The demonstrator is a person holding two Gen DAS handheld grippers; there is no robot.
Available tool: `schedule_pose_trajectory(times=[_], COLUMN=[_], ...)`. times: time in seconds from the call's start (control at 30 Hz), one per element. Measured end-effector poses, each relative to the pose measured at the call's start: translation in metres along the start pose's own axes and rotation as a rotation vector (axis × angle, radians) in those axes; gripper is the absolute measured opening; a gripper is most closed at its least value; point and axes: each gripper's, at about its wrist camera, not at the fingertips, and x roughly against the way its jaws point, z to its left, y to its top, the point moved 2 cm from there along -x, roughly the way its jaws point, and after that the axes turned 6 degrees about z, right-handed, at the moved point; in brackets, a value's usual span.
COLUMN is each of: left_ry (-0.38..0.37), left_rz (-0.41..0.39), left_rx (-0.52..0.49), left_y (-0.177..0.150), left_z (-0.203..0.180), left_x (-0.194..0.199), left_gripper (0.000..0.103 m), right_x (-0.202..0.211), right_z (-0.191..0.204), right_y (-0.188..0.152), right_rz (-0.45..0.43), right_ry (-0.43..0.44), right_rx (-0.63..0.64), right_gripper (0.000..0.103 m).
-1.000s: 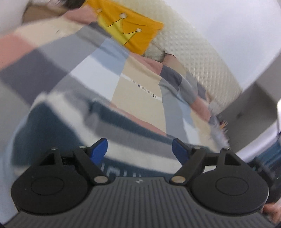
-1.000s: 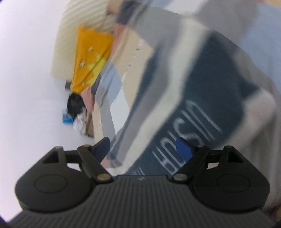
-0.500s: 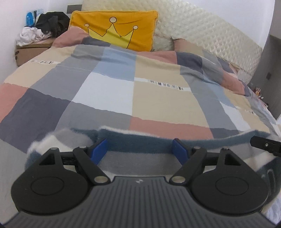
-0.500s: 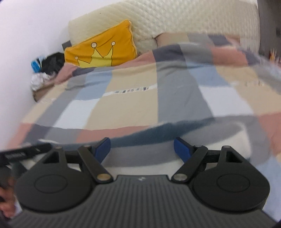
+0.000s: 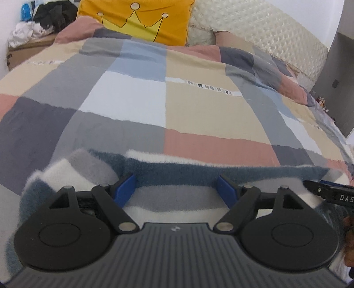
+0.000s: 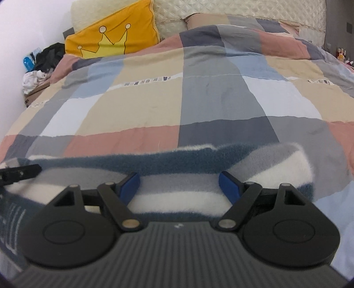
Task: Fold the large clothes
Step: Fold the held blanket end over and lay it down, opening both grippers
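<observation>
Nearest, the left hand-held gripper [image 5: 177, 186] and the right hand-held gripper [image 6: 179, 185] both have their blue pads spread wide, pinching nothing. Just under and past them lies a fuzzy striped sweater [image 5: 154, 168] in dark blue, grey and white, spread across the near end of the bed [image 6: 154, 106], on its patchwork quilt. Its far edge looks already doubled over, so a fold seems under way. The next move likely calls for lowering each gripper onto an edge and closing firmly on the thick cloth. Farther back rests a yellow crown pillow [image 5: 137, 20], against a quilted headboard [image 5: 265, 28].
</observation>
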Motion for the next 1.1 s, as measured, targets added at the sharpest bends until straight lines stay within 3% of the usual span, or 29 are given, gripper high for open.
schedule_pose_trajectory(times=[0.3,0.6,0.8,0.9,1.1], left_ry=[-0.015,-0.022,0.086,0.119,0.189], left_rz=[-0.016,-0.099,-0.134,-0.130,-0.065], left_rx=[0.011,0.073,0.022,0.011,0.031], left_y=[0.001,-0.016,-0.034,-0.049,-0.065], left_z=[-0.001,0.003,-0.002,0.001,0.015], left_x=[0.012,0.072,0.102,0.106,0.093], left_gripper=[0.084,0.086,0.086,0.086,0.086], right_x=[0.002,0.045,0.083,0.088,0.087], right_z=[0.002,0.015,0.018,0.020,0.028], right_y=[-0.001,-0.009,-0.027,-0.039,-0.054], right_rz=[-0.013,-0.091,-0.111,-0.080,-0.044], right_ry=[-0.008,0.021,0.031,0.032,-0.005], right_rx=[0.005,0.000,0.014,0.023,0.082], right_gripper=[0.082,0.082,0.082,0.082,0.082])
